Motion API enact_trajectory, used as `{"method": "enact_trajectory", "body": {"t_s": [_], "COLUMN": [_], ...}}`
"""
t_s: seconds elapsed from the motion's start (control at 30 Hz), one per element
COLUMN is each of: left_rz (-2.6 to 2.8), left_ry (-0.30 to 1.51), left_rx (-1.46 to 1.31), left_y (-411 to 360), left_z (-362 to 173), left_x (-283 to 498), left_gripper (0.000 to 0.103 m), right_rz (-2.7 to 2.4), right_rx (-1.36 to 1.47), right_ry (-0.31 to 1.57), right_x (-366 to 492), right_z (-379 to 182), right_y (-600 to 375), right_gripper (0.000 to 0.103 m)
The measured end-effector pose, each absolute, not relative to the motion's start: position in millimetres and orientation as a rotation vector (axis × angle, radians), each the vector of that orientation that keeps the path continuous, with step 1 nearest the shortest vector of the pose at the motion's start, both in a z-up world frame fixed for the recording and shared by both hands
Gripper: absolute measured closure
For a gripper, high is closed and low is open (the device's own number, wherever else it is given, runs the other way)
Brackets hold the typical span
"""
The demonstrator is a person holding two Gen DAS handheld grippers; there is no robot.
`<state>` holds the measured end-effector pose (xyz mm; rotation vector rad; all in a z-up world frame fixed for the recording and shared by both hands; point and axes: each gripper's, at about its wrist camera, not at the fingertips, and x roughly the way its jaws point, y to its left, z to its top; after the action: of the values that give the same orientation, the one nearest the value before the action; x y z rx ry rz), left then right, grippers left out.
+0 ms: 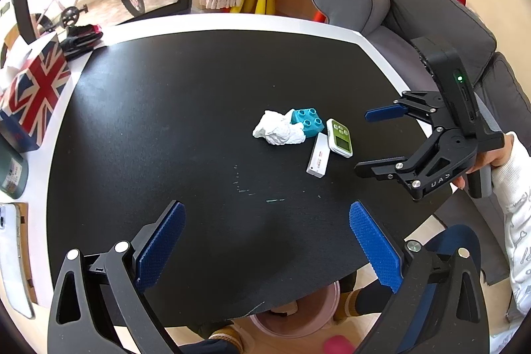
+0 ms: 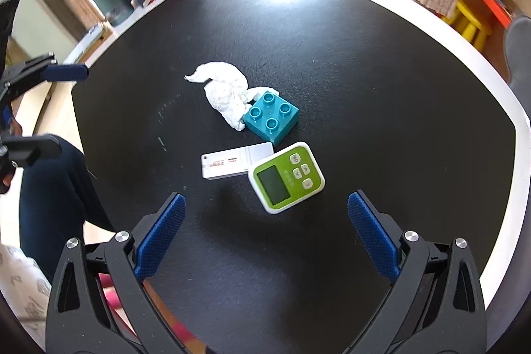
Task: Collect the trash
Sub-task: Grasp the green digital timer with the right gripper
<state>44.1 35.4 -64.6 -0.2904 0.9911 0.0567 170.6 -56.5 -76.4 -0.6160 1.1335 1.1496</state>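
Both grippers [image 1: 267,246] [image 2: 265,234] spread wide, empty; risk snagging the block [image 2: 270,115] touching the tissue [image 2: 225,92], or grabbing the timer [image 2: 285,176] instead

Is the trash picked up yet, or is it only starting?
Only starting, it seems. Nothing looks collected: the crumpled tissue lies on the black table against the blue block. Both grippers, left and right, have open, empty jaws. Left to do: grab the tissue, perhaps drop it in the pink bin below.
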Motion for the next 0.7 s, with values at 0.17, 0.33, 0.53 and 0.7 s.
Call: {"method": "enact_trajectory", "body": {"t_s": [0.17, 0.33, 0.53, 0.7], "left_rz": [0.054, 0.055, 0.055, 0.049], "left_ry": [1.0, 1.008, 1.019, 1.022], "left_rx": [-0.299, -0.309, -0.319, -0.32], "left_y": [37, 38, 41, 39], "left_z": [-70, -75, -80, -82], "left_x": [47, 48, 49, 51], "left_gripper": [0.008, 0.008, 0.008, 0.008], "right_rz": [1.182, 1.184, 1.183, 1.166], "right_rx": [-0.678, -0.717, -0.739, -0.753], "right_ry": [1.124, 1.125, 1.092, 1.073], "right_x": [174, 176, 176, 176], "right_z": [-87, -97, -99, -99], "right_y": [-48, -44, -42, -39], "right_gripper": [0.015, 0.028, 0.036, 0.05]}}
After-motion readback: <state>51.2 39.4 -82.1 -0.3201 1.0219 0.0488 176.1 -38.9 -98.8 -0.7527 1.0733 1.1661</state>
